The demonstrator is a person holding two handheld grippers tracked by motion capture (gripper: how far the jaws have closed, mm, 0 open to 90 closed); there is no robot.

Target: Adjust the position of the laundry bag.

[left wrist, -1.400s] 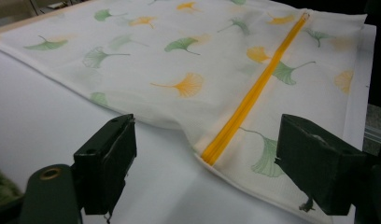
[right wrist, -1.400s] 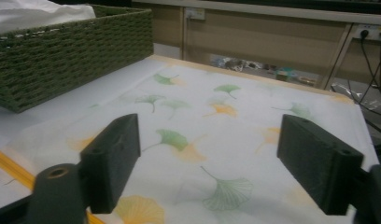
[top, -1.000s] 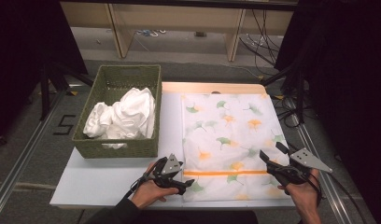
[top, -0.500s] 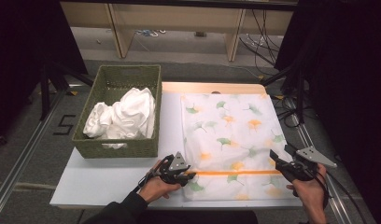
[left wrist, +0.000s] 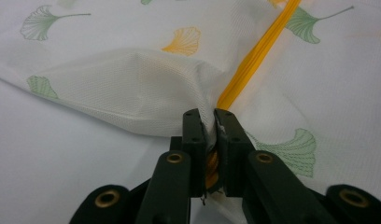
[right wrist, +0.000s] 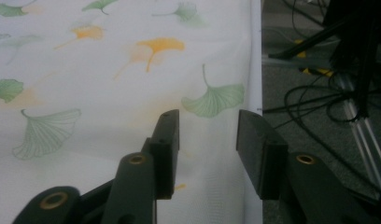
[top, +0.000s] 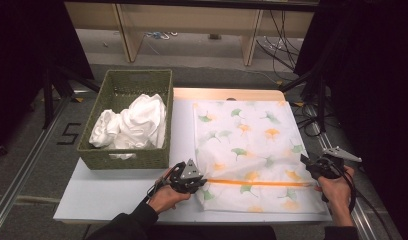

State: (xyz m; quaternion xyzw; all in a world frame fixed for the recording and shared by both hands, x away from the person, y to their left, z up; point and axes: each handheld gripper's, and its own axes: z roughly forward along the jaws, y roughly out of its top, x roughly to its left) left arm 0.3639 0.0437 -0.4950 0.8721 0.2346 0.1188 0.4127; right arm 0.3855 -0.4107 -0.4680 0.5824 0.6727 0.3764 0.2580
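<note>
On the white table (top: 117, 195), a green basket (top: 127, 125) is sitting at the left with white cloth (top: 132, 125) bunched up inside it. Just beside it, a leaf-print mesh bag (top: 247, 145) is lying flat, reaching from the near edge toward the far edge. Its orange zipper (top: 257, 183) is running crosswise near the front. The left gripper (top: 199, 179) has just been closing and is pinching the bag at the zipper's left end. The right gripper (top: 306, 165) has been closing too, yet its jaws are standing partly apart over the bag's right edge, not pressing it.
</note>
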